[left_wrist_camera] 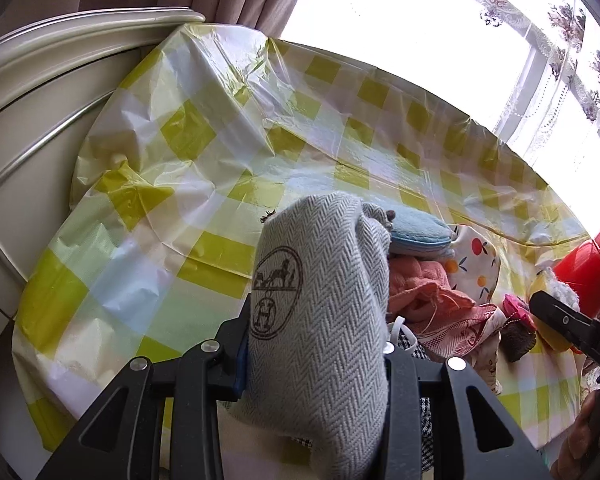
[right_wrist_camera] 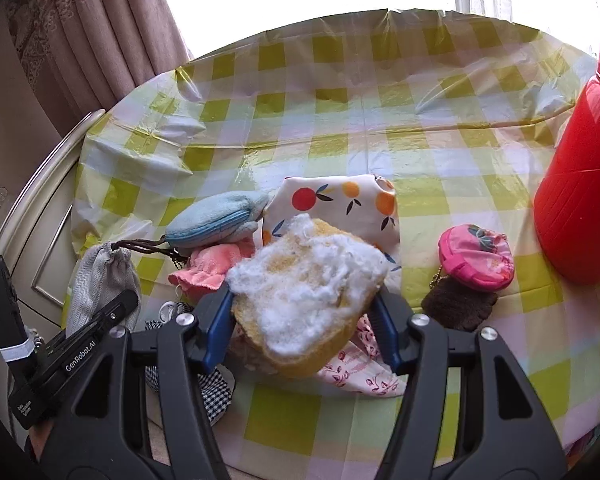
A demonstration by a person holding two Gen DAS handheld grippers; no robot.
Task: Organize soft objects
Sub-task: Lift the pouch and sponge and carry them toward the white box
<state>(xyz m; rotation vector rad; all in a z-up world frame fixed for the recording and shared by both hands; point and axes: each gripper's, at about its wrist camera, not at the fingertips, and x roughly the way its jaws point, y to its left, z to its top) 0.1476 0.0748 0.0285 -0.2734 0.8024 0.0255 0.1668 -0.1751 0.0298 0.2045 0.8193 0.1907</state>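
My left gripper (left_wrist_camera: 316,344) is shut on a grey herringbone drawstring pouch (left_wrist_camera: 320,280) with a dark round stamp, held up over the checked tablecloth (left_wrist_camera: 180,200). The same pouch (right_wrist_camera: 104,276) shows at the left of the right wrist view. My right gripper (right_wrist_camera: 302,320) is shut on a yellow bread-shaped plush (right_wrist_camera: 308,280) with white fluff on top; both blue pads press its sides. Behind it lie a blue plush pouch (right_wrist_camera: 220,220), a fruit-print pouch (right_wrist_camera: 340,200) and a pink cloth (right_wrist_camera: 212,268). Under it are a floral cloth (right_wrist_camera: 360,372) and a black-and-white check cloth (right_wrist_camera: 212,392).
A pink round purse (right_wrist_camera: 476,258) and a brown furry piece (right_wrist_camera: 456,304) lie to the right. A tall red jug (right_wrist_camera: 580,200) stands at the right edge. Cream panelled furniture (left_wrist_camera: 40,120) borders the table's left side, with curtains and a bright window behind.
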